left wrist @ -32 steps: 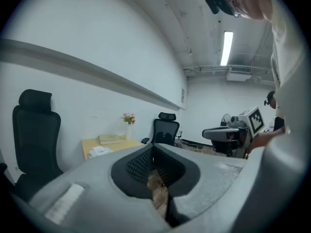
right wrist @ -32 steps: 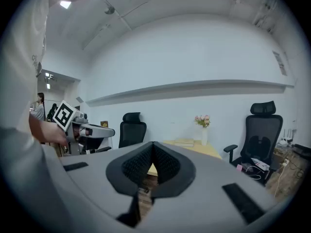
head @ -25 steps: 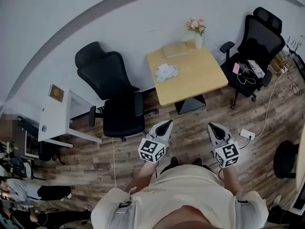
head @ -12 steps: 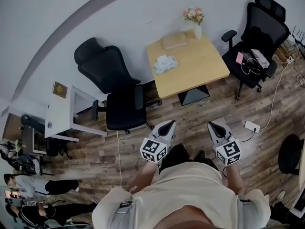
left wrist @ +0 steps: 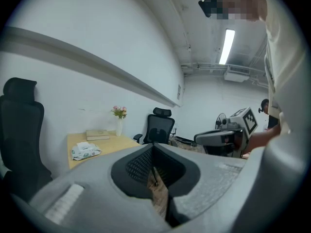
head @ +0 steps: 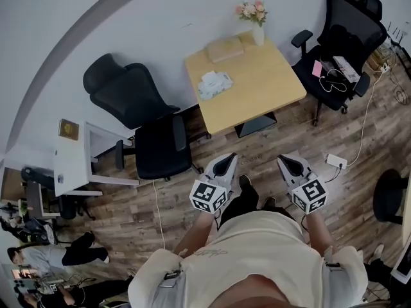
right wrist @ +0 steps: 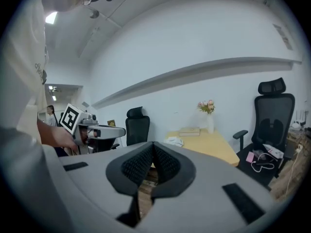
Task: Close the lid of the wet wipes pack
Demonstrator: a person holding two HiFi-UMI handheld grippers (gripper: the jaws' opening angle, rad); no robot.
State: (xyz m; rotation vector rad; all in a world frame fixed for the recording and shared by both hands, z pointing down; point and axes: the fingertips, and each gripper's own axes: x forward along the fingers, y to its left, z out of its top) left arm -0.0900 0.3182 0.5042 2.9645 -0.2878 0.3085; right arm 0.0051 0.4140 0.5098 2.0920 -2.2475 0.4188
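The wet wipes pack (head: 214, 84) lies on the left part of a wooden table (head: 270, 98), far ahead of me; it is pale with something white on top, and its lid is too small to make out. It also appears small in the left gripper view as the pack (left wrist: 85, 150) and in the right gripper view as the pack (right wrist: 173, 141). My left gripper (head: 225, 162) and right gripper (head: 287, 161) hover close to my body over the wood floor, well short of the table. Both are shut with nothing in them.
A vase of flowers (head: 255, 19) and a flat tan box (head: 225, 49) sit at the table's back edge. One black office chair (head: 144, 124) stands left of the table, another (head: 343, 37) right of it. A white desk (head: 80, 159) is at left, a power strip (head: 335, 161) on the floor.
The table and chairs have slid left and slightly nearer in the head view as I step. Both grippers stay shut in the same pose by my body.
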